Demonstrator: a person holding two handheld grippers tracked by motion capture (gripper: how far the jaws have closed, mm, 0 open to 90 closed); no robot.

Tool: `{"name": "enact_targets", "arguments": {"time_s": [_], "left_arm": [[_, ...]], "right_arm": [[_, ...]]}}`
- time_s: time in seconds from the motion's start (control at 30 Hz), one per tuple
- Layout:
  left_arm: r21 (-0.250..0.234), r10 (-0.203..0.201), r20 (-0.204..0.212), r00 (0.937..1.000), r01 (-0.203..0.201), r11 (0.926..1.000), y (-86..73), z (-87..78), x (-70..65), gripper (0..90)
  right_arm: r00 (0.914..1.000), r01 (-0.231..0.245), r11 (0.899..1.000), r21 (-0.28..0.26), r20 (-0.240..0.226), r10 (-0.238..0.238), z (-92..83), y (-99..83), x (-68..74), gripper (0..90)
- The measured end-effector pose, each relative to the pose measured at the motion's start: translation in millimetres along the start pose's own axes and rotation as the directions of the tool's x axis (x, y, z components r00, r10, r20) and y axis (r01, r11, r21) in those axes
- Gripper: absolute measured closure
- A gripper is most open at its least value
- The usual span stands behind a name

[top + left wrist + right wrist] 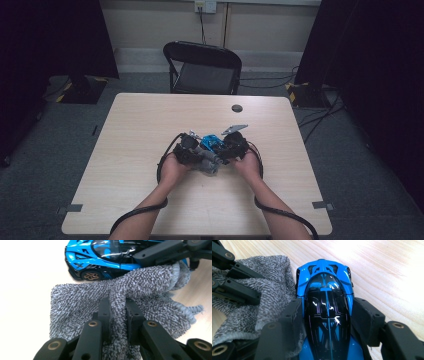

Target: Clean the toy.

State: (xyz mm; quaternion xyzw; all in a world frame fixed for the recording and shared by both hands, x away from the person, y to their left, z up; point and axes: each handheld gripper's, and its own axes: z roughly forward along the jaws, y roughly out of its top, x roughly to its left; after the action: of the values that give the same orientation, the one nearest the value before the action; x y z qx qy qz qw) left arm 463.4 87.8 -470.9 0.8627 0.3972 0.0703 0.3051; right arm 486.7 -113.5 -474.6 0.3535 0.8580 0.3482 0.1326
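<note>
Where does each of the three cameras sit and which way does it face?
High view: fixed above the person's side, looking forward and down on the table; both forearms enter from the bottom.
Left gripper view: rides the left hand-held gripper, looking along its jaws pinching the grey cloth.
Right gripper view: rides the right hand-held gripper, looking down its jaws clamping the blue toy car.
Shared: both gripper views show car and cloth.

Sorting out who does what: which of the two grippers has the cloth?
The left gripper, pinching a fold of the grey cloth; the right gripper clamps the blue toy car.
</note>
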Motion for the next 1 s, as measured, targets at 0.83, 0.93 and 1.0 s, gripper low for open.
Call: {"name": "enact_targets", "arguments": {"time_s": [0.83,0.93,1.0], "left_arm": [[-0.001,-0.09,-0.067,0.9937,0.09,0.9959,-0.4,-6.6,33.3,77.5],[-0.003,-0.098,-0.066,0.993,0.098,0.9952,-0.3,-6.9,35.4,77.5],[-0.006,-0.103,-0.072,0.9921,0.103,0.9946,-0.6,-7.4,37.4,77.5]], "right_arm": [[1.0,0.0,1.0,-0.004,-0.006,0.0,-0.6,-1.1,-1.0,43.2],[1.0,0.0,1.0,-0.004,-0.006,0.0,-0.7,-1.2,-1.0,43.3],[1.0,0.0,1.0,-0.004,-0.007,0.0,-0.7,-1.2,-1.0,43.3]]}}
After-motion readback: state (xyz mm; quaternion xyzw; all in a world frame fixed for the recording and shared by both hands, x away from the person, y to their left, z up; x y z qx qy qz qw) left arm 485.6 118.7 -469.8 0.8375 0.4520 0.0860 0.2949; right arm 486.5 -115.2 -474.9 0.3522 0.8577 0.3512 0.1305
